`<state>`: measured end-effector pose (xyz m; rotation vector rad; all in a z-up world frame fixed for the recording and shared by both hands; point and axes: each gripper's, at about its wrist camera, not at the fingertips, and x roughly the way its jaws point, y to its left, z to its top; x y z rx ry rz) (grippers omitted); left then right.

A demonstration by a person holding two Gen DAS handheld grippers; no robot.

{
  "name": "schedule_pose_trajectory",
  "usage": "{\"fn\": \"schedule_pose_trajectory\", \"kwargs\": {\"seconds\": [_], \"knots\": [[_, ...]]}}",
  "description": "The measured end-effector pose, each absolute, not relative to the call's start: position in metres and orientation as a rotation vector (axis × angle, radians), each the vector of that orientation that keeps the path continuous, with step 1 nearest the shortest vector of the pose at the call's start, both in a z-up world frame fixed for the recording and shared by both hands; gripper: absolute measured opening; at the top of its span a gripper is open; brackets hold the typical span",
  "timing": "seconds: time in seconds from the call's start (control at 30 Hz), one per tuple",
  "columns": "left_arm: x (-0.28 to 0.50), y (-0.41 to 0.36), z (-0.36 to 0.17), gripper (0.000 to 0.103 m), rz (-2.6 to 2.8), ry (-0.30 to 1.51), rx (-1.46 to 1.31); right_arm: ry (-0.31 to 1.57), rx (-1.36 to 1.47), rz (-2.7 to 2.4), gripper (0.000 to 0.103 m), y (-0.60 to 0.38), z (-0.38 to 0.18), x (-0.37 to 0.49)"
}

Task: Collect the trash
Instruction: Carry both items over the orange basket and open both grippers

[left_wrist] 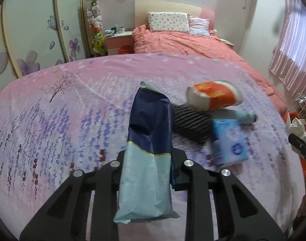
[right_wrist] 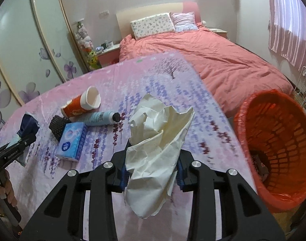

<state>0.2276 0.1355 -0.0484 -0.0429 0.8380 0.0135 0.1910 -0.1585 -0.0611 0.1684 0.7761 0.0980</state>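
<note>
Left gripper [left_wrist: 147,160]: nearest the left wrist camera, fingers clamped on a navy-and-light-blue wrapper [left_wrist: 147,140] that stands up between them, held over the pink floral cloth [left_wrist: 62,110].
Right gripper [right_wrist: 153,166]: fingers pressed onto a crumpled cream tissue [right_wrist: 157,140] that fans upward toward 12 o'clock.
Trash basket [right_wrist: 277,146]: orange, lined with a red bag, at 3 o'clock of the right gripper, just past the cloth's edge; something dark lies in its bottom.
Paper cup [right_wrist: 82,104]: orange and white, on its side at 10 o'clock of the right gripper.
Blue bottle [right_wrist: 100,118]: lying down, black cap, touching the cup.
Tissue pack [right_wrist: 72,140]: blue, just below the bottle, beside a black ribbed item [right_wrist: 56,127].
Bed [right_wrist: 223,60]: salmon cover, at 12 o'clock beyond the cloth.
</note>
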Motion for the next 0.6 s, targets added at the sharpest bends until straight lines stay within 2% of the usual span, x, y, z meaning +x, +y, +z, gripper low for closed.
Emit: {"fn": "schedule_pose_trajectory", "kwargs": {"seconds": [0.3, 0.6], "knots": [[0.212, 0.069, -0.008, 0.026, -0.136, 0.778, -0.052, 0.681, 0.207, 0.042, 0.037, -0.209, -0.031, 0.16], [0.21, -0.04, 0.016, 0.026, -0.366, 0.746, -0.051, 0.605, 0.242, -0.069, 0.037, -0.269, -0.015, 0.14]]}}
